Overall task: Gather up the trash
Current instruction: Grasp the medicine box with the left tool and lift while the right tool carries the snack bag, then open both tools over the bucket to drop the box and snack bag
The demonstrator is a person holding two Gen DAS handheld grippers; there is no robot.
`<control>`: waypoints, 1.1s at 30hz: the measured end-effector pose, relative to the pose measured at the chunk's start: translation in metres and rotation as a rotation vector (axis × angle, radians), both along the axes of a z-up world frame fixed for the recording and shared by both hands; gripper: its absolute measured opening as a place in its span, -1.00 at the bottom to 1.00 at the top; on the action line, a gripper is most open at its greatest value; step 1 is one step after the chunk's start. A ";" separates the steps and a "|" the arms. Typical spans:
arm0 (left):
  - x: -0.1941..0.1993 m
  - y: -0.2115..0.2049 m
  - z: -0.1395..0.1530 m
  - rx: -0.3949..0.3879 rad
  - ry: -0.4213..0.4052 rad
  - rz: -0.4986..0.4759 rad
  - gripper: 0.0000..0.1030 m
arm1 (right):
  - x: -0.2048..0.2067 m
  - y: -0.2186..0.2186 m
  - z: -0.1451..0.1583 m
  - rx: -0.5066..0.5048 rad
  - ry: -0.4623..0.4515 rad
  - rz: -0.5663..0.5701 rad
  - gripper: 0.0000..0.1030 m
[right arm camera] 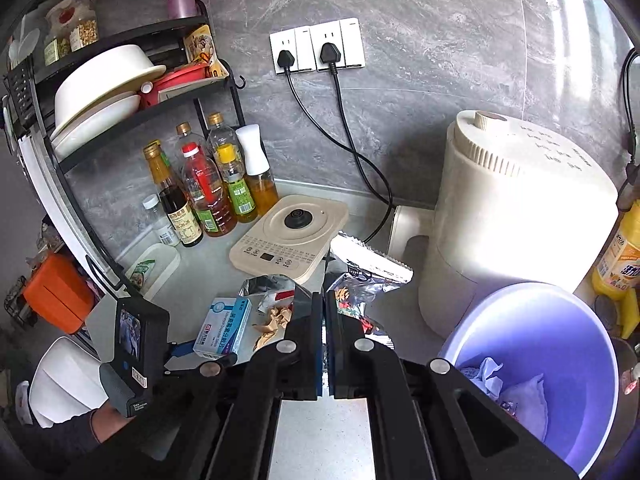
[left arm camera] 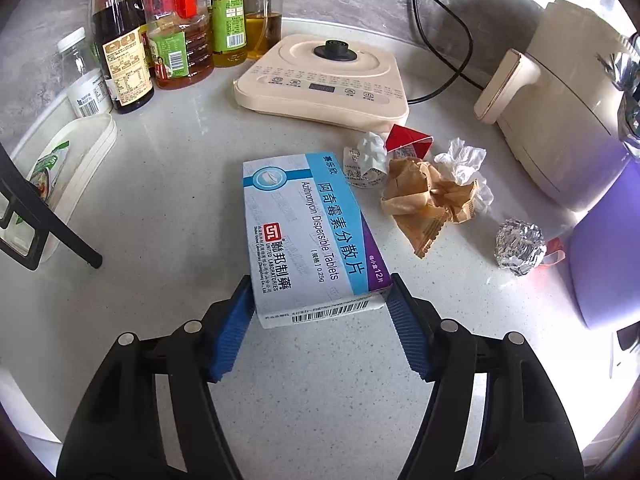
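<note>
Left gripper (left arm camera: 320, 292): jaws spread to the width of the medicine box (left arm camera: 308, 236), with one blue pad (left arm camera: 234, 328) against each long side of the box at its near end. Whether the box is lifted or rests on the countertop (left arm camera: 168, 208) cannot be determined.

Right gripper (right arm camera: 323, 320): jaws nearly closed, pinching a silver foil snack wrapper (right arm camera: 370, 270), which sticks up beyond the fingertips above the counter.

Trash on the countertop, left wrist view: a crumpled brown paper wrapper (left arm camera: 424, 200) lies just right of the box. Behind it are a crumpled white tissue (left arm camera: 464, 164), a small printed packet (left arm camera: 366, 164) and a red carton piece (left arm camera: 408, 138). A foil ball (left arm camera: 520, 252) lies farther right, apart from that cluster.

Purple bin (right arm camera: 556, 364): stands at the right of the counter, beside the cream appliance (right arm camera: 516, 208). Crumpled tissue (right arm camera: 486, 372) and other scraps lie inside it.

Background: a beige kettle base (left arm camera: 324, 76) sits behind the trash, and condiment bottles (left arm camera: 160, 36) stand at the rear left.
</note>
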State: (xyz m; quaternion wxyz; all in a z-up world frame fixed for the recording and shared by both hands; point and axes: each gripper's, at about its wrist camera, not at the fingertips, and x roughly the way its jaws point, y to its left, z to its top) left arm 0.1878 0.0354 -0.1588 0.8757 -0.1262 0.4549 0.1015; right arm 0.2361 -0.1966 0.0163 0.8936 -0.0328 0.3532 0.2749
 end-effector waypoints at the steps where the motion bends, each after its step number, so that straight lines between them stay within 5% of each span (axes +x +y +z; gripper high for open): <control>1: -0.003 -0.001 0.006 0.000 -0.019 -0.001 0.28 | -0.003 -0.005 0.004 0.005 -0.006 -0.005 -0.95; 16: -0.012 -0.071 0.127 0.019 -0.309 -0.120 0.28 | -0.021 -0.118 0.037 0.060 -0.081 -0.186 -0.93; 18: -0.010 -0.086 0.140 0.013 -0.338 -0.153 0.28 | -0.023 -0.134 0.038 0.068 -0.080 -0.209 -0.86; 21: -0.007 -0.111 0.155 0.002 -0.370 -0.211 0.28 | -0.029 -0.162 0.040 0.109 -0.100 -0.261 0.15; 33: 0.001 -0.217 0.185 -0.027 -0.415 -0.430 0.28 | -0.048 -0.249 0.032 0.150 -0.099 -0.382 0.14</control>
